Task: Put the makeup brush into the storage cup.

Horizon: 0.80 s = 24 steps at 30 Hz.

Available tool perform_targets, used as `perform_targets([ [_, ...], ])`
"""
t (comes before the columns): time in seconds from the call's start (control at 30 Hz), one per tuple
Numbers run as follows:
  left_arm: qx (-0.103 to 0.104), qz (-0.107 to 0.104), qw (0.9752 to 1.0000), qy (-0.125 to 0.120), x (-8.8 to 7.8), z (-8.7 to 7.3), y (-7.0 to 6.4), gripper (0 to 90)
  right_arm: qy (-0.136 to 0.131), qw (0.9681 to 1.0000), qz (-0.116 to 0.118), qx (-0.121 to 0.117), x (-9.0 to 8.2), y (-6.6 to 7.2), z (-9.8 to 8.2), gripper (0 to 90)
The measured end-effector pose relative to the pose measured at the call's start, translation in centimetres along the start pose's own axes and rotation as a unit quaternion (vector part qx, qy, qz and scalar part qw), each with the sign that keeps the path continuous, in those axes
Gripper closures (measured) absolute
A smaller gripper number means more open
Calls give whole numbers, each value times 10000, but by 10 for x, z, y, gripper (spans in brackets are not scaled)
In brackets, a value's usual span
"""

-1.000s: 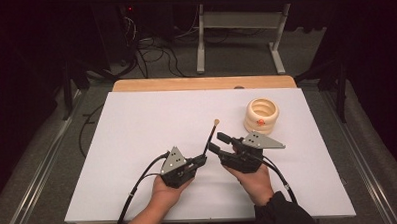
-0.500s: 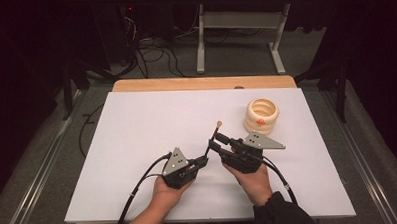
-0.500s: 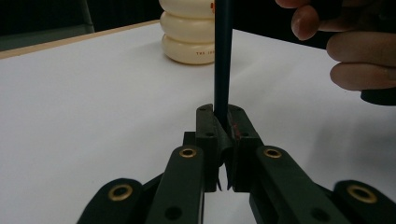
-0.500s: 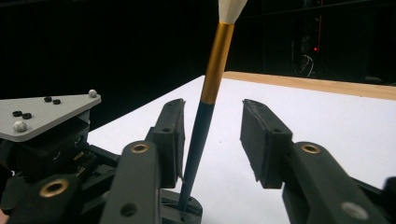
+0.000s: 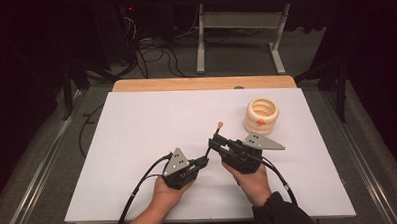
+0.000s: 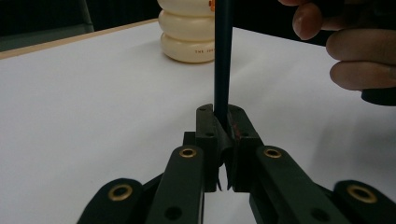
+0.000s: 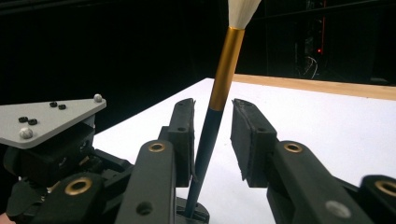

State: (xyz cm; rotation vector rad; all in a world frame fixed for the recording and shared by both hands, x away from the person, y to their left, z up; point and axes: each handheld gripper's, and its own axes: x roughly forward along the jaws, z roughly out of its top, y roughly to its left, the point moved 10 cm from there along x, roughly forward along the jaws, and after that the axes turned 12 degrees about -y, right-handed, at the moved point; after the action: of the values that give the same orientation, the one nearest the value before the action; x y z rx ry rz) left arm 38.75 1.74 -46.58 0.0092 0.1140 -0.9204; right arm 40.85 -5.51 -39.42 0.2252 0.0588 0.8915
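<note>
A thin brush with a dark handle, gold ferrule and pale tuft stands nearly upright over the white table. My left gripper is shut on the handle's lower end, its pads clamped around it. My right gripper reaches in from the right, and its jaws have just been closing. In the right gripper view the brush rises between those jaws, close against the left pad, with a gap to the right pad.
A cream stack of rings with an orange mark stands at the back right of the table, also seen behind the brush. A wooden strip runs along the far edge. Beyond it are a dark floor, cables and a desk frame.
The right gripper's jaws have narrowed around the brush handle. Both hands and the brush have stayed about where they were.
</note>
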Motion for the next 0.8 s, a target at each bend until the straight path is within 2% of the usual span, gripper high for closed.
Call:
perform_targets([
  [0.4, 17, 3, 10000, 15, 0, 0, 0, 857, -13, 10000, -17, 80, 0, -1, -1, 794],
  [0.8, 5, 5, 10000, 34, 0, -1, 0, 856, 17, 10000, -16, 53, 0, -1, -2, 815],
])
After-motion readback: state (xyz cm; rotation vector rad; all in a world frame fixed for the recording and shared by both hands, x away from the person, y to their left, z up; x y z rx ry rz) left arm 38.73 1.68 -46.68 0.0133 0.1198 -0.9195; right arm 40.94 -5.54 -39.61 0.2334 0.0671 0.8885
